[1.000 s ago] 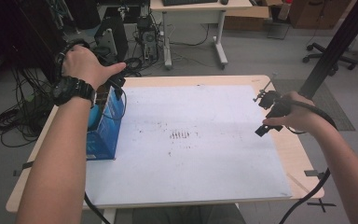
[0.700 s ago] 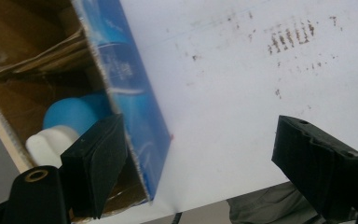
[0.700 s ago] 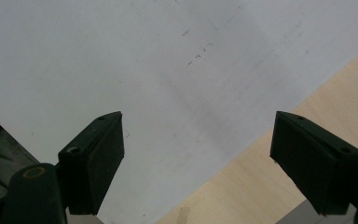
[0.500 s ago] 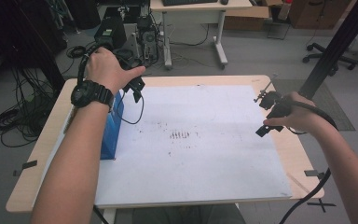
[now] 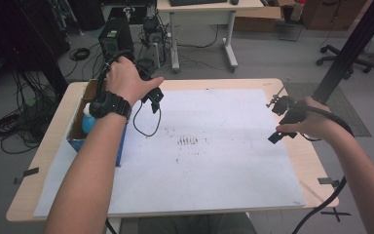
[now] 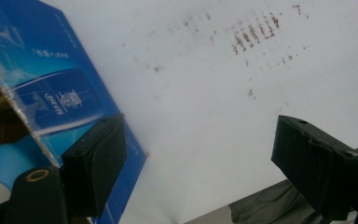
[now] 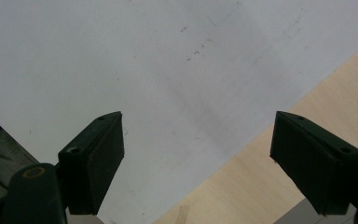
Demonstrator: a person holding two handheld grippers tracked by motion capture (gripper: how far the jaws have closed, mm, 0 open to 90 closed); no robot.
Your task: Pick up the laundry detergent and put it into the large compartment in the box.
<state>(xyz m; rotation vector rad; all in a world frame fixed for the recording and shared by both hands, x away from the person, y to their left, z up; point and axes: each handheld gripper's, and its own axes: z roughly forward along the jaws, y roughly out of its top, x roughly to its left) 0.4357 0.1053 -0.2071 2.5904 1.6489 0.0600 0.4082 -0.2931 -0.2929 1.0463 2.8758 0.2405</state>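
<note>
Your left tool [image 5: 152, 100] hangs above the far left part of the white sheet [image 5: 214, 161] that covers the desk [image 5: 311, 161], just beside the open blue box [image 5: 119, 148] at the desk's left edge. In the left gripper view its jaws stand wide apart with nothing between them; one pad [image 6: 98, 161] sits in front of the box's blue side, the other over bare sheet. The box [image 6: 46, 88] stands upright with its flaps open, and a light blue and white object [image 5: 87, 121] lies inside it; you cannot tell what it is. A patch of dark smudges [image 5: 190, 142] marks the middle of the sheet.

Your right tool [image 5: 285, 119] is held near the sheet's right edge, well apart from the box. In the right gripper view its jaws are spread wide and empty, above the line where the sheet meets the bare wood of the desk [image 7: 242, 186]
</note>
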